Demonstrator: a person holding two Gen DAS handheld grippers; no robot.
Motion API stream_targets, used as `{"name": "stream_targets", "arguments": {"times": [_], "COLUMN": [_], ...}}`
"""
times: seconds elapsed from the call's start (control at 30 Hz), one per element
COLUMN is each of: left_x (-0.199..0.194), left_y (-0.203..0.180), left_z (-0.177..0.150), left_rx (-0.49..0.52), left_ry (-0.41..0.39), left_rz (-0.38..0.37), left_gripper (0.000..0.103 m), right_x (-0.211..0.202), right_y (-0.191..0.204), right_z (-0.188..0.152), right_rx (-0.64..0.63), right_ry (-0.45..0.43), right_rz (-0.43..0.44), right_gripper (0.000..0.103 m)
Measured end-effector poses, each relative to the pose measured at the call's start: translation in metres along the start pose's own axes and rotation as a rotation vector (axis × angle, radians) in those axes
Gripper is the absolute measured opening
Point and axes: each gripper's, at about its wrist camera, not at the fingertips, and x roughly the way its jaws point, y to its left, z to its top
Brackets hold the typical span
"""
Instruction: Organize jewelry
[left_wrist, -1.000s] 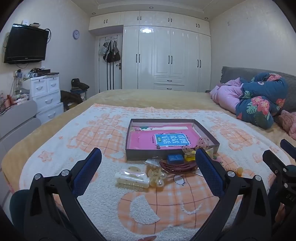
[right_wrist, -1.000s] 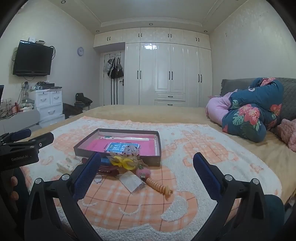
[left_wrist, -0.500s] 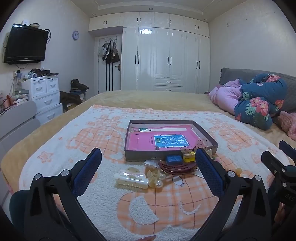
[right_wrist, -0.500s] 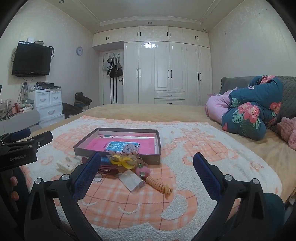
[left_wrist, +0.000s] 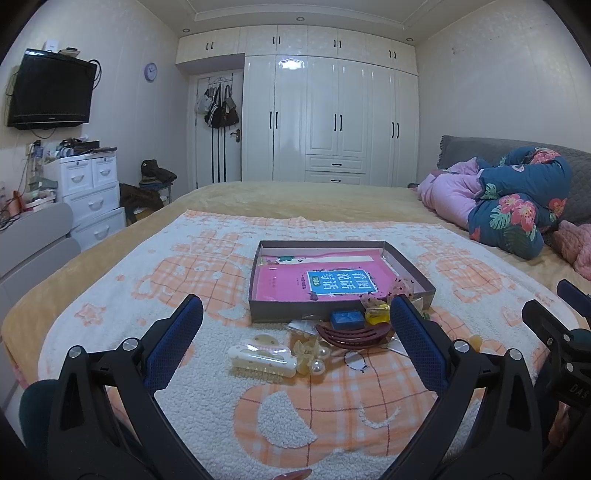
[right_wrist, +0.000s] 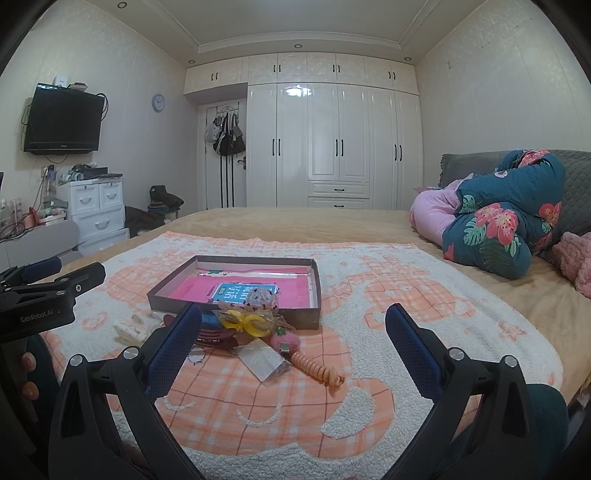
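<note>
Left hand-held gripper (left_wrist: 295, 325) and right hand-held gripper (right_wrist: 293, 325) both spread wide, empty, touching nothing, above the blanket (left_wrist: 332, 406) short of the jewelry pile (left_wrist: 332, 332).

A bedroom. White built-in wardrobes (left_wrist: 332, 107) are spanning the far wall up to the ceiling, where recessed spotlights (right_wrist: 298, 46) are glowing. Bags (left_wrist: 218, 107) are hanging on the door beside them, under a round wall clock (left_wrist: 150, 71). A black television (left_wrist: 50, 94) is hanging on the left wall above a white drawer unit (left_wrist: 90, 192). A tan-covered bed (right_wrist: 295, 221) is filling the foreground, with folded floral bedding (right_wrist: 506, 218) lying against a grey headboard (right_wrist: 576, 184).
</note>
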Motion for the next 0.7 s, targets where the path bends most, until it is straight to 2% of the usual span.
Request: {"name": "stream_targets", "arguments": {"times": [0.7], "left_x": [-0.0012], "left_y": [-0.0017], "left_z": [0.0009], "left_rx": [0.001], "left_ry": [-0.004], "left_rz": [0.001], "left_gripper": [0.093], "right_x": [-0.0020], "right_y": [0.0010], "right_z": [0.0027], "right_rx": [-0.001], "right_ry": [-0.009], "right_rz": [0.001], "right_gripper": [0.097]}}
